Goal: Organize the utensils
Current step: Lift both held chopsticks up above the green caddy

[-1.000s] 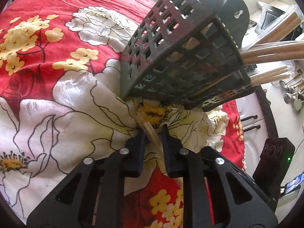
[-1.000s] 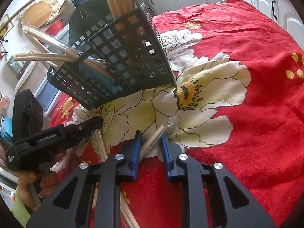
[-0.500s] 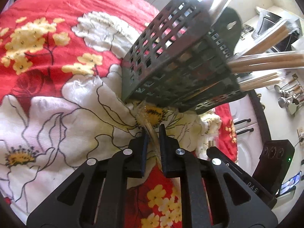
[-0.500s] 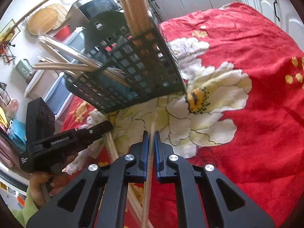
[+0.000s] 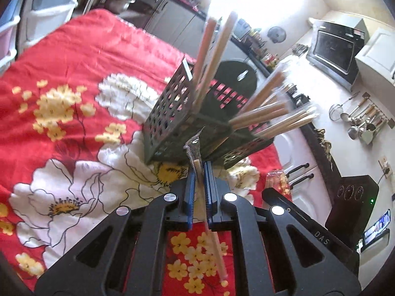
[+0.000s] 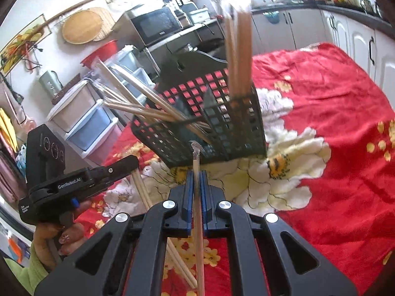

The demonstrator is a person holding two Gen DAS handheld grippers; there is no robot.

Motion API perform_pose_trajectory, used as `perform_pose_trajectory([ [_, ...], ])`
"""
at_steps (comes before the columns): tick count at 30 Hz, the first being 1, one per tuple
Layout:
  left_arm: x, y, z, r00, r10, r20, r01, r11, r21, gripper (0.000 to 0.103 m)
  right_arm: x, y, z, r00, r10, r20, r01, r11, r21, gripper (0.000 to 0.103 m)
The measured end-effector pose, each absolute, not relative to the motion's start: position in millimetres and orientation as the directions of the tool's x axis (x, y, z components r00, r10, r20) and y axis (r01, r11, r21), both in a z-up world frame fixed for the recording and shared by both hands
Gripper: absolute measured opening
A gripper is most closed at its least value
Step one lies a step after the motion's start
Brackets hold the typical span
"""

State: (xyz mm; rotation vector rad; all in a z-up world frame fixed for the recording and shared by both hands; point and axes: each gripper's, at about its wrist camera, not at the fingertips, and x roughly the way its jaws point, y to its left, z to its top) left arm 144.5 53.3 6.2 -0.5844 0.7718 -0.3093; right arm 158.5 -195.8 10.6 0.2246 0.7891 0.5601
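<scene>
Chopsticks pinched in both jaws: left gripper (image 5: 199, 172) and right gripper (image 6: 196, 182) each clamp one; we should tip them upright, then lower into the basket (image 6: 222, 123).

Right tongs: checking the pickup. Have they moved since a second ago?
Yes. The right tongs closed on the wrapped chopsticks and lifted toward the black basket.

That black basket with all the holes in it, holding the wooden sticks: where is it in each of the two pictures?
Left wrist view: the black basket sits just above centre, right beyond the left gripper.
Right wrist view: it fills the middle, just beyond the right gripper.
Shared landmark: the yellow-centred white flower on the red cloth lies at the basket's foot in both.
</scene>
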Motion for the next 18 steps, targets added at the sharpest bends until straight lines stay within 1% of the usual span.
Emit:
perform_pose_trajectory([
  [9,126,46,45,0.741,-0.454,-0.495,0.113,0.810,-0.575,0.003,145,-192,45,0.622,0.572,-0.535,-0.453,0.820,0.349,0.006],
  [18,120,34,76,0.773,-0.457,-0.440,0.173,0.819,-0.547,0.003,136,-202,73,0.690,0.557,-0.463,-0.465,0.830,0.307,0.006],
])
